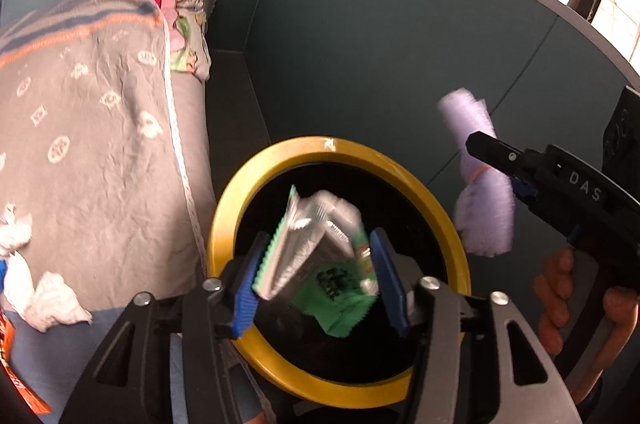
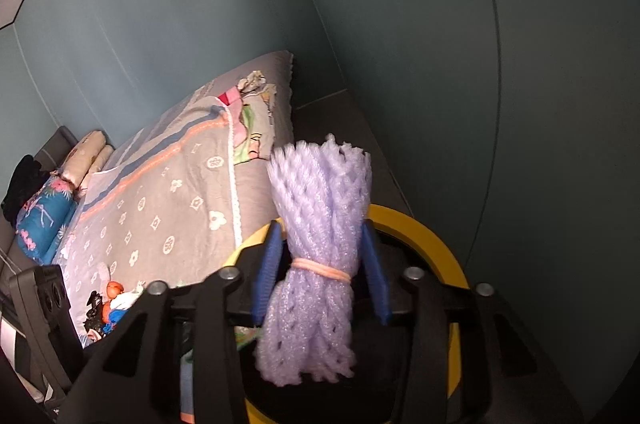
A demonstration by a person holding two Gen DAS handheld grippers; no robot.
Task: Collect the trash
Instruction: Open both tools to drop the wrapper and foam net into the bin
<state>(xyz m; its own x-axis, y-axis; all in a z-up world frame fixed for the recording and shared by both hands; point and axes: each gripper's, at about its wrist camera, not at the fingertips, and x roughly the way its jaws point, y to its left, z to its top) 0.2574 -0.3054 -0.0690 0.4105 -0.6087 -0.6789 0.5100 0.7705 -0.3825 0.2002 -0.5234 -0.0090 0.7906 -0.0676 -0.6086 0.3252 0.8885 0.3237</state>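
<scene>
Trash bin: black inside w/ yellow rim, on floor beside bed, below both my grippers; dark teal wall behind it.
Bed: grey patterned cover w/ orange and blue stripes, left of bin; folded cloth w/ pink and green print at far corner.
Pillows: blue floral one and beige rolls at head of bed, seen from right wrist view.
Left gripper: over bin opening, blue pads wide apart; green-silver snack wrapper between them, blurred. Left edge looks against left pad; can't tell if right pad touches.
Right gripper: pads closed on sides of purple foam net, held upright above bin rim. From left wrist view it sits right of bin, my hand on handle.
Foam net detail: rolled bundle, orange rubber band round its middle.
Tissues: crumpled white wads on bed, near edge, left of bin.
Small litter: orange, blue, black bits on bed; too small to identify.
</scene>
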